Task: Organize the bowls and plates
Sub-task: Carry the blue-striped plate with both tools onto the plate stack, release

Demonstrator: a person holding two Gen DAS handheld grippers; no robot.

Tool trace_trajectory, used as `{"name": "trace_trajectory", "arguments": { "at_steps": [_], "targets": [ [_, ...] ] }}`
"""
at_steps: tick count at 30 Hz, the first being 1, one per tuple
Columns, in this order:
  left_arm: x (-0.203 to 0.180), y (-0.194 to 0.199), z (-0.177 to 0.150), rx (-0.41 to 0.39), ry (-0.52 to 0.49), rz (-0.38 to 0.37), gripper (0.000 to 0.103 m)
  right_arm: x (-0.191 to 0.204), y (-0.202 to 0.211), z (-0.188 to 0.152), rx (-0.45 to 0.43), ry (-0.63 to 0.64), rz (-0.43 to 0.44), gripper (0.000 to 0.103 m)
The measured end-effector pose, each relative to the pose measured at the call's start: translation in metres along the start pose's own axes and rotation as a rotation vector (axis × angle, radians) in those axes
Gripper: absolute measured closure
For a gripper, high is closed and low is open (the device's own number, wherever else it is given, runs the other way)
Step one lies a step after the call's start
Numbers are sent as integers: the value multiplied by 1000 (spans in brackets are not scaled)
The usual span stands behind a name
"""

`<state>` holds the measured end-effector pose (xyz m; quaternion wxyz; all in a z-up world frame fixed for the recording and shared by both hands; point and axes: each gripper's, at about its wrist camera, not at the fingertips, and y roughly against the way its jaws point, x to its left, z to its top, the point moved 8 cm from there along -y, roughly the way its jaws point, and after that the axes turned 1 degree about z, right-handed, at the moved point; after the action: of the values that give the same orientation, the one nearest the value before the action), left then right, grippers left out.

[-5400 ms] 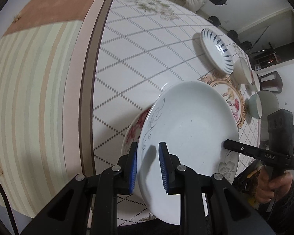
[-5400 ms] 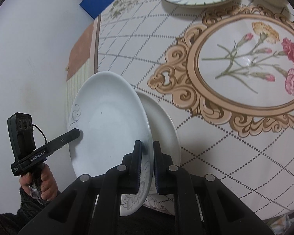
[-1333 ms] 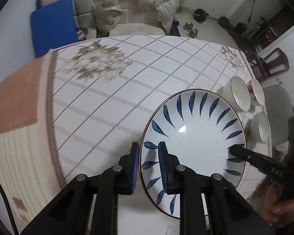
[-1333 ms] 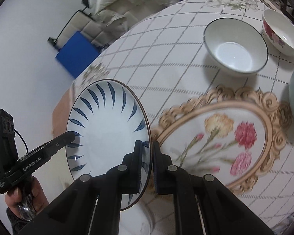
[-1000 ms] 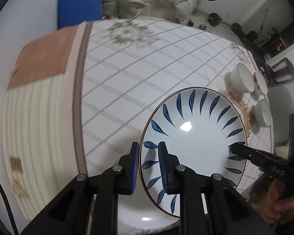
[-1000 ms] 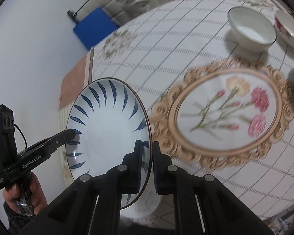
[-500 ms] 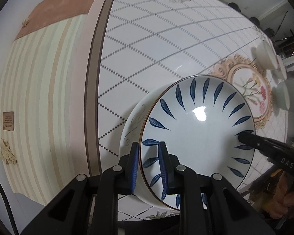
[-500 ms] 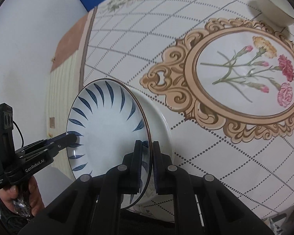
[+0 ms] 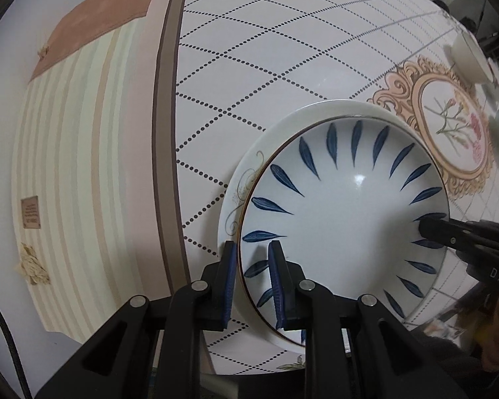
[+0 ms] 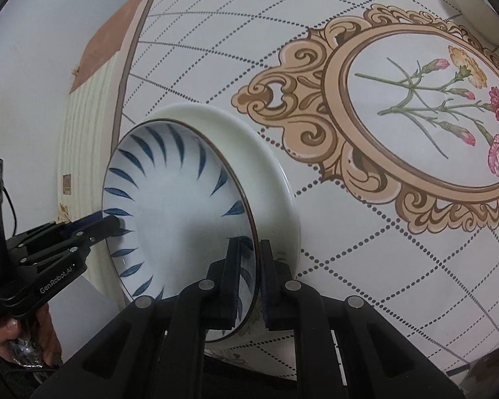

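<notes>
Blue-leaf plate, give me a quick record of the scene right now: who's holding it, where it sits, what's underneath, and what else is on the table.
held item: blue-leaf plate
left gripper: shut on the plate's rim
right gripper: shut on the opposite rim
position: low over the white plate, near the table's edge; contact unclear
underneath: white plate with scroll pattern on its rim; anything below it is hidden
surface: tablecloth with dotted grid and a framed flower print
other items: bowl at the far side, partly cut off
</notes>
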<state>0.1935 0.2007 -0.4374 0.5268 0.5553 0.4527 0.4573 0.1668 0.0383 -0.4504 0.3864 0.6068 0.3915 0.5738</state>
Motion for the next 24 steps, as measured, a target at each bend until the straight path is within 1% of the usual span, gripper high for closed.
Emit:
{"name": "trace_trajectory", "arguments": {
  "at_steps": [4, 8, 12, 16, 21, 23, 24],
  "targets": [
    [-11, -2, 3, 6, -38, 60, 86, 3, -4, 2, 20, 9, -47, 91],
    [-18, -3, 4, 10, -52, 97, 86, 5, -7, 3, 38, 25, -121, 91],
    [-22, -5, 2, 19, -50, 112, 86, 9, -5, 6, 43, 28, -173, 91],
    [-19, -5, -1, 21, -21, 111, 86, 12, 1, 9, 50, 18, -212, 91],
    [-1, 7, -10, 23, 60, 93, 86, 14, 12, 11, 49, 27, -237, 91],
    [5, 15, -14, 16, 86, 87, 85, 16, 19, 8, 50, 32, -255, 86],
    [7, 22, -16, 6, 100, 86, 85, 16, 23, 6, 49, 31, -260, 80]
  ]
}}
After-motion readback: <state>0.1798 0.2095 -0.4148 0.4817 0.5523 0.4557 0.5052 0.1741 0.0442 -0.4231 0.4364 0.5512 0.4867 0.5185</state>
